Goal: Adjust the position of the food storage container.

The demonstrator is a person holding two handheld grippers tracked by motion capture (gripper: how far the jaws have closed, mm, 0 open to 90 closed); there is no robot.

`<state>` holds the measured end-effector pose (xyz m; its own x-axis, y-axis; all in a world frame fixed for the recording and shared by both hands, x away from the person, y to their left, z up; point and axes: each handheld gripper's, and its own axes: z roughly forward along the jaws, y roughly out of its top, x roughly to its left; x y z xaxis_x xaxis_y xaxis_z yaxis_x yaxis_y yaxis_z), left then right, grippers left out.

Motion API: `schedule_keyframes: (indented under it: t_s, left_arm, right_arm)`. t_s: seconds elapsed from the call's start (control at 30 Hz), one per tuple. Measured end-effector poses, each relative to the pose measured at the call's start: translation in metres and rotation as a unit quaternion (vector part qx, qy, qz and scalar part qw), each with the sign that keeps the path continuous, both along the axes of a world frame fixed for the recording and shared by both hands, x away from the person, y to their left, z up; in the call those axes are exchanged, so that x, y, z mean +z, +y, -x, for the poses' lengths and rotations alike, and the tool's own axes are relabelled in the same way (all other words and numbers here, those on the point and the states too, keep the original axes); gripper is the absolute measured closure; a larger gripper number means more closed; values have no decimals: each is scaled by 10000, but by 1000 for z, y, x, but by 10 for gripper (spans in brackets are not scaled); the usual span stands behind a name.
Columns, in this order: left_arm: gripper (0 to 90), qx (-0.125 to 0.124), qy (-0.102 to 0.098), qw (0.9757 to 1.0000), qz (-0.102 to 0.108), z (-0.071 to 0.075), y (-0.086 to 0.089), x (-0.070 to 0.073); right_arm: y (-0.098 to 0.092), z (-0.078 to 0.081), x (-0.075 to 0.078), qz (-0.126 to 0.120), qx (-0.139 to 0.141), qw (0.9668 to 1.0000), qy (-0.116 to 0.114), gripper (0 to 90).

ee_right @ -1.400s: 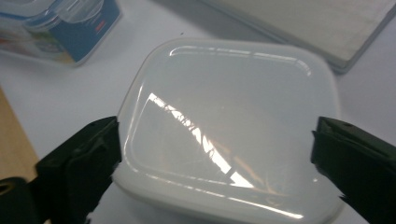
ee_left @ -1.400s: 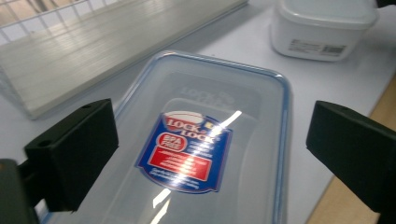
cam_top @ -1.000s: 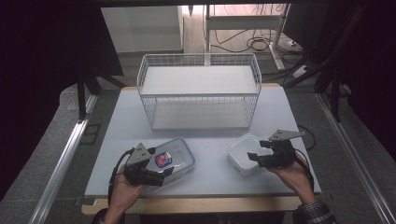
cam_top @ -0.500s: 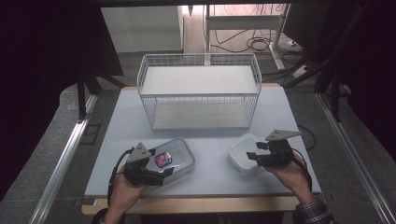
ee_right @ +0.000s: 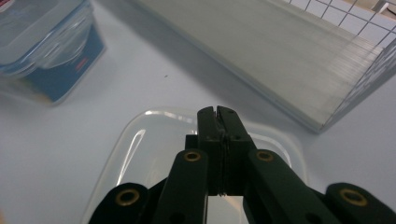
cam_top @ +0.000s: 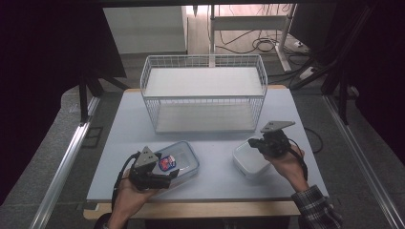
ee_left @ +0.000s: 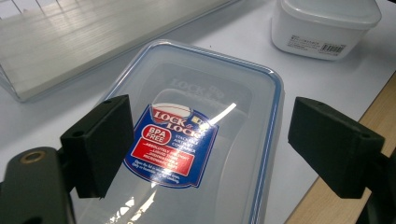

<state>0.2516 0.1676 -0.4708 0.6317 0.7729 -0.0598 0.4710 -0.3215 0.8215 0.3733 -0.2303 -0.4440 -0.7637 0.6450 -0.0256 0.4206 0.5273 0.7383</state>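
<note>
A clear box [cam_top: 184, 160] with a blue-rimmed lid and a red and blue label [ee_left: 175, 144] lies at the table's front left. My left gripper [cam_top: 163, 174] [ee_left: 217, 144] is over its near end. The jaws stand wide, one pad [ee_left: 100, 144] above the lid and the other [ee_left: 334, 144] outside the rim. They have just been closing a little and neither pad presses on the box. A white lidded box [cam_top: 249, 161] [ee_right: 149, 154] lies at the front right. My right gripper [cam_top: 251, 142] [ee_right: 218, 114] is shut, empty, just above its lid.
A white wire basket [cam_top: 205, 93] [ee_right: 280, 51] stands at the back middle of the pale blue table [cam_top: 215, 181]. The wooden front edge [cam_top: 191, 209] runs close behind both hands. In the left gripper view the white box [ee_left: 327, 23] lies beyond the clear one.
The right gripper has shut its jaws and shifted a little left and away from me, over the white box. The left hand has stayed over the clear box.
</note>
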Motion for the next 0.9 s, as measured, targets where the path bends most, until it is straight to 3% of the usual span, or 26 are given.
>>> schedule_keyframes:
  t_s: [0.13,0.23,0.3,0.47,0.5,0.63,0.8,0.87,0.9]
  left_arm:
    - [148,45,-85,9999,40,0,3,0]
    - [148,62,-82,9999,4,0,3,-1]
    - [148,58,-113,9999,-53,0,3,-2]
    - [147,127,-79,9998,-95,-1,3,-3]
    - [147,161,-70,9998,-109,-1,4,-3]
    - [147,163,-54,9998,-93,-1,4,-3]
    - [147,135,-54,9998,-102,-1,3,-4]
    - [147,124,-63,9998,-110,-1,3,-3]
    - [147,126,-73,9998,-101,-1,3,-3]
  right_arm:
    - [13,-25,-3,-66,-114,9999,108,892]
    - [19,-33,-6,-27,-124,9998,153,892]
    - [28,-38,-13,140,-117,9994,279,893]
    - [30,-38,-20,463,-177,9984,288,895]
    - [24,-36,-21,328,-222,9987,320,896]
    - [15,-30,-20,351,-287,9985,316,896]
    - [-10,-22,-20,423,-618,9968,287,897]
    - [-19,-19,-20,398,-731,9960,315,896]
    - [-23,-14,-17,299,-727,9967,211,896]
